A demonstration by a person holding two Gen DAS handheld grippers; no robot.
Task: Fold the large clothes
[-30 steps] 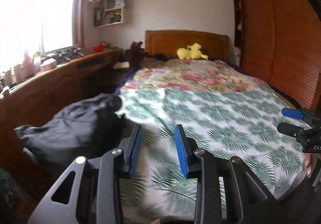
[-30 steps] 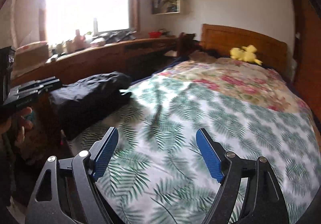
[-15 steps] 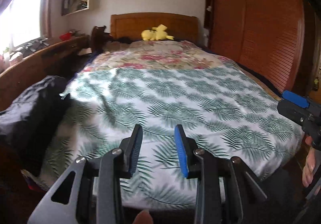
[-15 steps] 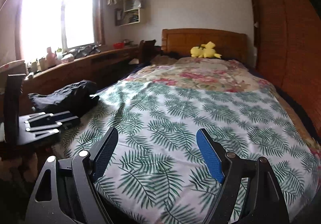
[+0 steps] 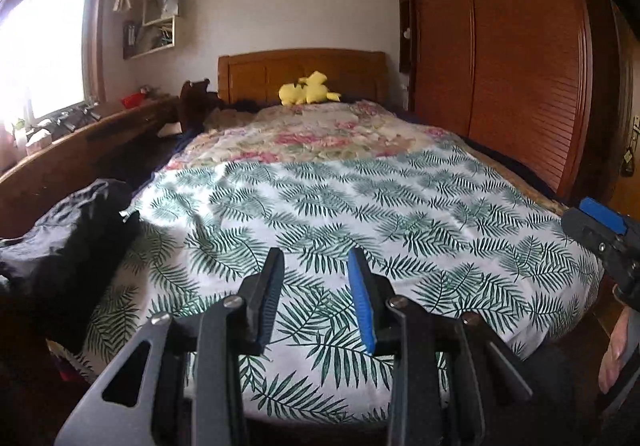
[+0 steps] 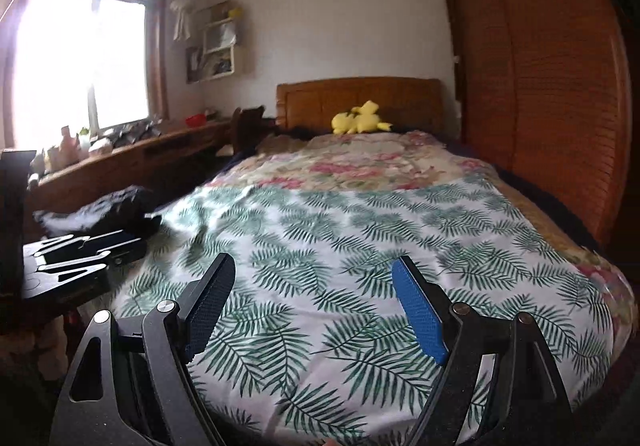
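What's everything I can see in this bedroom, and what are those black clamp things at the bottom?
leaf sheet: one, white with green leaves, spread over the near part of the bed
floral quilt: one, pink and cream, far part of the bed
headboard: one, brown wood, at the wall
plush toy: one, perhaps two, yellow, by the headboard
dark garment: one, black, bunched at the bed's left edge
desk: one, brown wood, under the window, cluttered
red bowl: one, on the desk
shelf: one, pale, on the wall
wardrobe: one, brown, slatted doors, right
left tool: black, blue pads, part open, holding nothing
right tool: black, blue pads, wide open, holding nothing
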